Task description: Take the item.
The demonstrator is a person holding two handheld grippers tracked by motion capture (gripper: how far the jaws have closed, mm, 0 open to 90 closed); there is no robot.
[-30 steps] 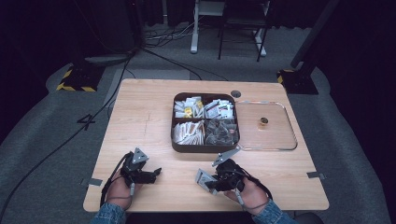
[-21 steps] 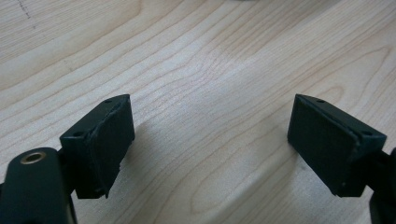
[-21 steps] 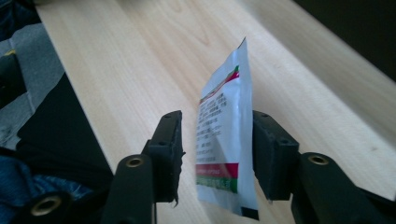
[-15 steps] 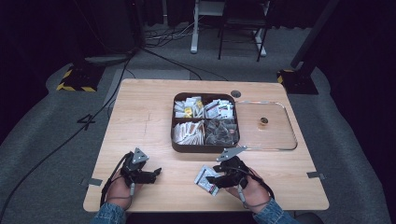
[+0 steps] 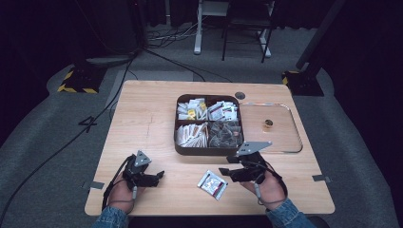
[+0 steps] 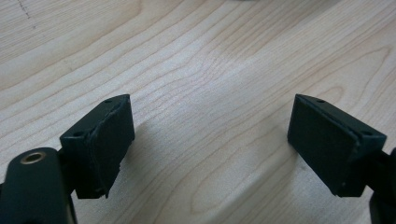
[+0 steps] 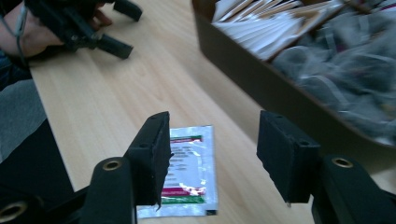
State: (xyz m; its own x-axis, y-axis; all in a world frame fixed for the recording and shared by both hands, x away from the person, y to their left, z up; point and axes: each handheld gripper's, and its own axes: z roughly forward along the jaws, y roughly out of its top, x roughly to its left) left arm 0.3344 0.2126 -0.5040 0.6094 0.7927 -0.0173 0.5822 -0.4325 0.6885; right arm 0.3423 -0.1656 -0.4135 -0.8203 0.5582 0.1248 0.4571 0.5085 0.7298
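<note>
Packet: one silver packet (image 5: 212, 184) with red and green print lies flat on the bench (image 5: 152, 123), near edge, just left of your right gripper (image 5: 227, 166) and apart from the box.
Box: one dark four-compartment box (image 5: 209, 151) at the bench's middle; far left and far right hold mixed packets, near left white and tan packets standing in a row, near right clear crinkled packets.
Lid: one clear lid (image 5: 285, 135) lies to the right of the box, touching it or nearly so, with a small brass-coloured knob (image 5: 268, 124).
Your right gripper: its jaws have just been opening and stand part-way apart, nothing pinched; the packet lies on the wood below and beyond them.
Your left gripper (image 5: 159, 175): jaws wide, nothing between them, near left of the bench.
High view: gives you the count of compartments and the lid.
Right gripper view: shows the packet (image 7: 189, 172) partly behind one jaw, the box wall (image 7: 261, 88), and your left hand (image 7: 32, 35) farther off.
Left gripper view: bare wood grain (image 6: 205, 93) between the open jaws.
</note>
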